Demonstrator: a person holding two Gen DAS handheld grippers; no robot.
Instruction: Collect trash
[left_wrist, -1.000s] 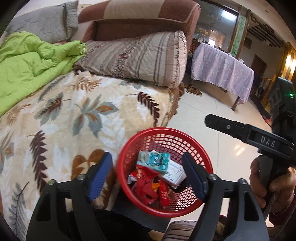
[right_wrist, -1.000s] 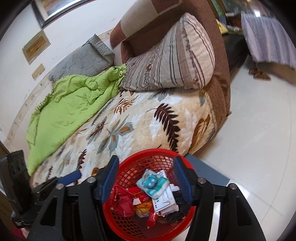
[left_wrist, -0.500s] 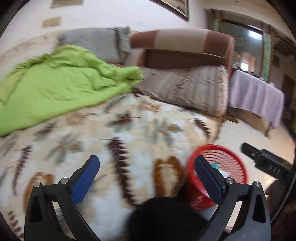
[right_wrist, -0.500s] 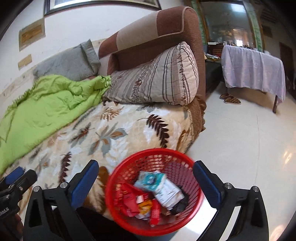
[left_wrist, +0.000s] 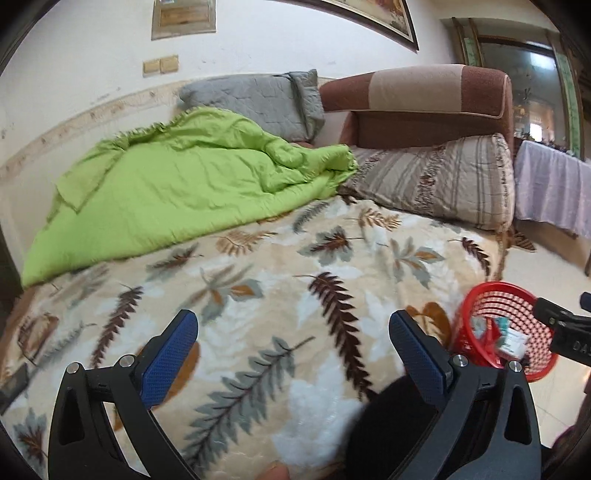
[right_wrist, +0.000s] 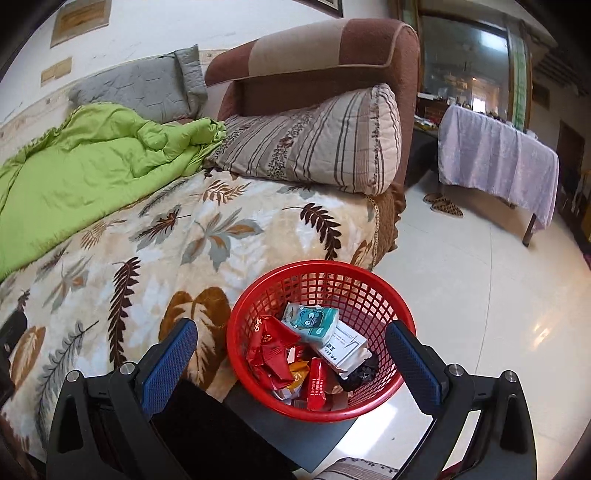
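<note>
The left gripper (left_wrist: 293, 354) hung over the bed (left_wrist: 258, 295), its jaws spread wide with only the leaf-patterned blanket (left_wrist: 332, 258) showing between the blue pads and nothing held. The right gripper (right_wrist: 291, 362) stood above the red basket (right_wrist: 373, 284), its jaws equally wide and empty, the basket seen in the gap between them without contact. The basket stood just beside the corner of the bed, apparently on a dark flat surface (right_wrist: 295, 435) above the pale tiled floor (right_wrist: 480, 295); in the left wrist view it appeared at the right edge, partly behind the tip of the right gripper. Inside it lay the collected trash: a teal packet (right_wrist: 312, 321) with a cartoon face, a white box (right_wrist: 343, 345) under it, red wrappers (right_wrist: 271, 349) and a dark item against the basket wall. A green quilt (left_wrist: 177, 195) lay crumpled on the far side of the bed, touching a striped pillow (right_wrist: 314, 144) that leaned on a brown cushion (right_wrist: 317, 66); a grey pillow (left_wrist: 258, 99) lay by the wall. A bench (right_wrist: 495, 158) draped in a lilac cloth stood well apart across the floor, slippers (right_wrist: 443, 205) near it.
</note>
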